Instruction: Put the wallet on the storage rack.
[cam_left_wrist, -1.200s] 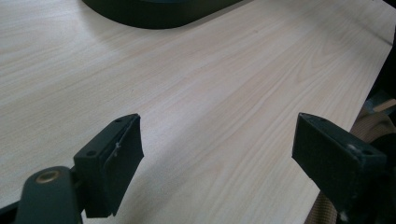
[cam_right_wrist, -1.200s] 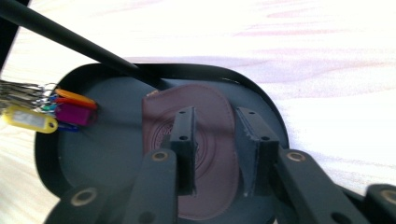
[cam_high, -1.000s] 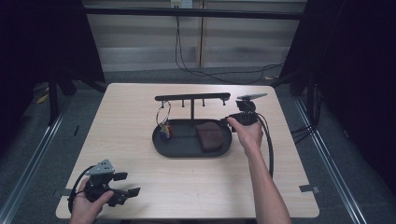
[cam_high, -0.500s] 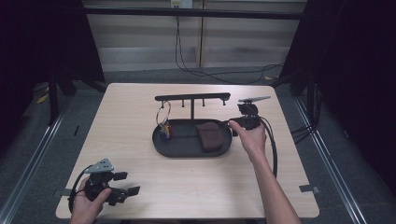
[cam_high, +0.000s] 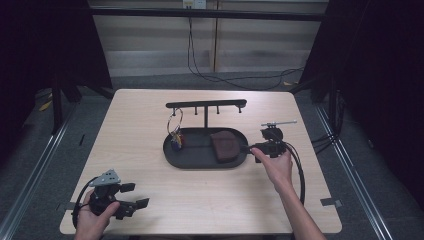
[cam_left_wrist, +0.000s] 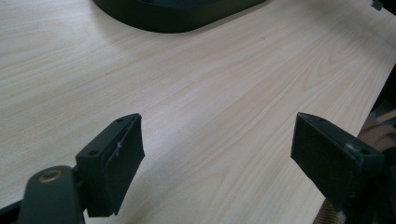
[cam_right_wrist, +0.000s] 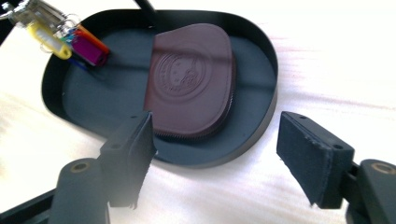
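Wooden table (cam_high: 150, 150), dark tray (cam_high: 200, 161) at centre. Brown pouch (cam_right_wrist: 194, 79) lies flat in tray, keys (cam_high: 176, 137) at its 9 o'clock. Right gripper (cam_right_wrist: 215, 158) at tray's 3 o'clock, jaws apart, likely lined up for pouch. Left gripper (cam_left_wrist: 219, 163) at 7 o'clock, jaws apart, parked.

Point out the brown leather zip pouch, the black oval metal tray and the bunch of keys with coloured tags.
Brown leather zip pouch (cam_right_wrist: 191, 79), right gripper view: on its embossed round seal.
Black oval metal tray (cam_right_wrist: 261, 116), right gripper view: on its near right rim.
Bunch of keys with coloured tags (cam_right_wrist: 88, 49), right gripper view: on the magenta tag.
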